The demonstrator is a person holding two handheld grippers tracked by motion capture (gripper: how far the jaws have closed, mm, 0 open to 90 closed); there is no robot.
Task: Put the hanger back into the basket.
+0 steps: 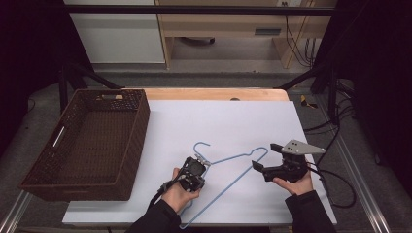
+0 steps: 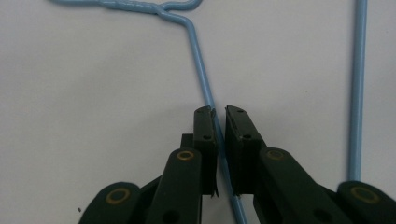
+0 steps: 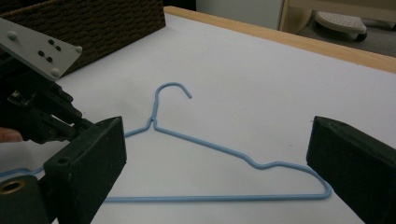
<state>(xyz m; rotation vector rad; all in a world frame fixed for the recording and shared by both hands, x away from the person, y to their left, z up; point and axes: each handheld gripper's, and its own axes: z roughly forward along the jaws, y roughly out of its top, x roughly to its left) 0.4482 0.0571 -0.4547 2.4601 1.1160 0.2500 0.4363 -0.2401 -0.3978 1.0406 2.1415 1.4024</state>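
White table [image 1: 233, 121], left hand-held gripper [image 2: 219, 116] clamped on blue wire hanger [image 3: 210, 149], right hand-held gripper [image 1: 266, 158] spread wide.

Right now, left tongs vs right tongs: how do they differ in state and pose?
The left tongs have their jaws nearly closed around the blue wire hanger, on the arm below its twisted neck; the right tongs are wide open and hold nothing. The left tongs sit over the hanger near its hook, while the right tongs sit beside the hanger's far end, aimed at it. Both are black, hand-held, low over the white table sheet.
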